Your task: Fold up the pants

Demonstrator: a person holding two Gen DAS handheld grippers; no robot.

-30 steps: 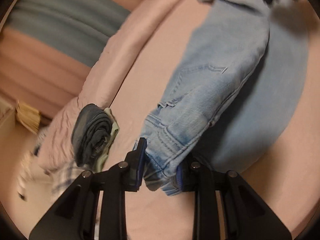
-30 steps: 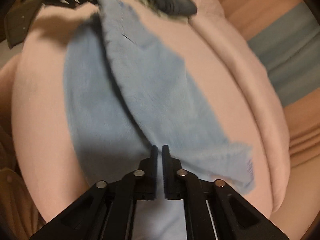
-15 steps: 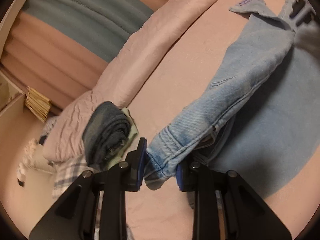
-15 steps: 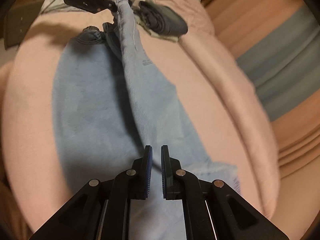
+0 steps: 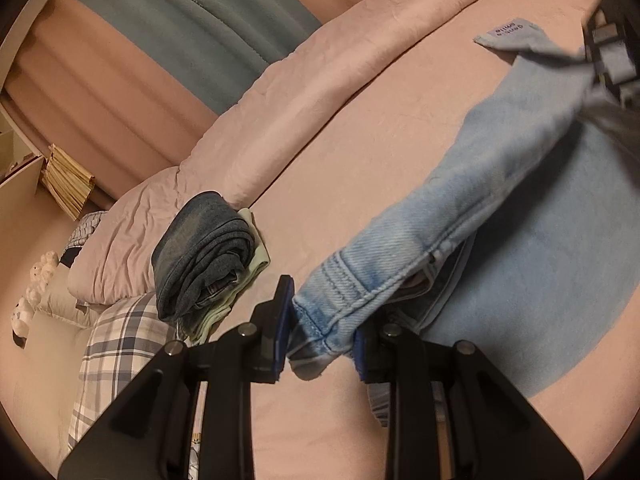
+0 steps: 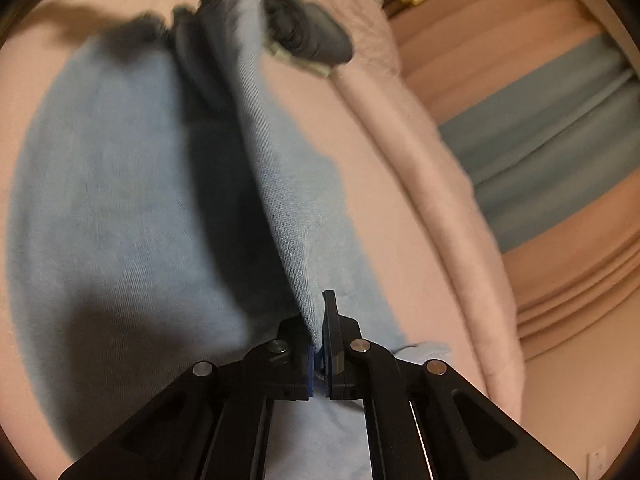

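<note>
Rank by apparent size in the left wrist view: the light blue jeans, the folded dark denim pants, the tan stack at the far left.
1. Light blue jeans, by far the largest.
2. Folded dark denim pants.
3. Tan stack, smallest, though it sits farther away, so its true size is unsure.

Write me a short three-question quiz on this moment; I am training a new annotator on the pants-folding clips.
1. True or false: the left claw grips the light blue jeans at the waistband.
2. Multiple choice: the folded dark jeans lie on A) the floor, B) the pink bed, C) a chair.
3. Fill in: the right claw is shut on the ____.

Key: 1 true; 2 B; 3 light blue jeans.
</note>
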